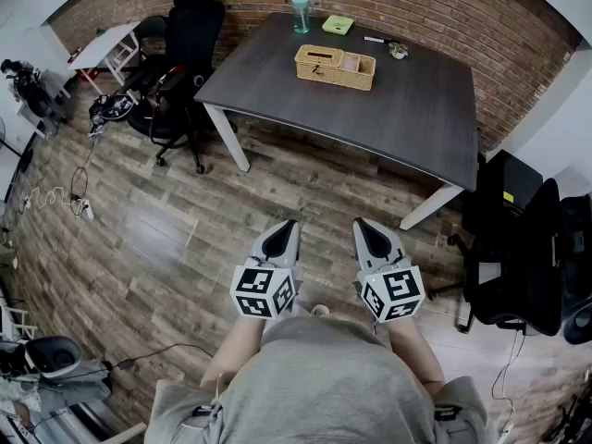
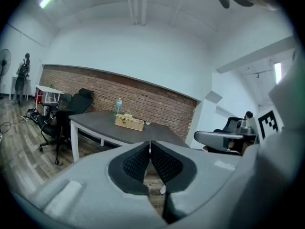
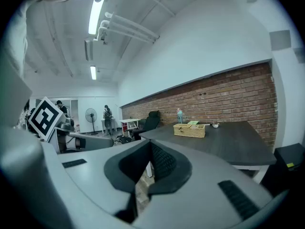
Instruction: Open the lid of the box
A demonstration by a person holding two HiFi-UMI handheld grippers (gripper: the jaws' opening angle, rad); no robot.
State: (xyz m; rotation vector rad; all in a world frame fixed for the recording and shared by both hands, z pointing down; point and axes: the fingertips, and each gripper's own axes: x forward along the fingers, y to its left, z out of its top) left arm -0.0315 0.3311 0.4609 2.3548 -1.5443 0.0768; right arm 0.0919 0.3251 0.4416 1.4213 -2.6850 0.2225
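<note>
A woven wicker box (image 1: 335, 67) with a lid over its left part sits near the far side of a dark table (image 1: 416, 118). It shows small in the left gripper view as the box (image 2: 128, 122) and in the right gripper view as the box (image 3: 189, 130). Both grippers are held close to the person's body, well short of the table. My left gripper (image 1: 281, 237) is shut with nothing in it, its tips meeting (image 2: 150, 147). My right gripper (image 1: 370, 237) is shut and empty too (image 3: 151, 151).
On the table stand a teal bottle (image 1: 300, 9), a green pad (image 1: 338, 24), a pen and a small object (image 1: 398, 51). Black office chairs (image 1: 185, 54) stand left of the table, more chairs (image 1: 527, 248) at the right. A brick wall runs behind. Wooden floor lies between me and the table.
</note>
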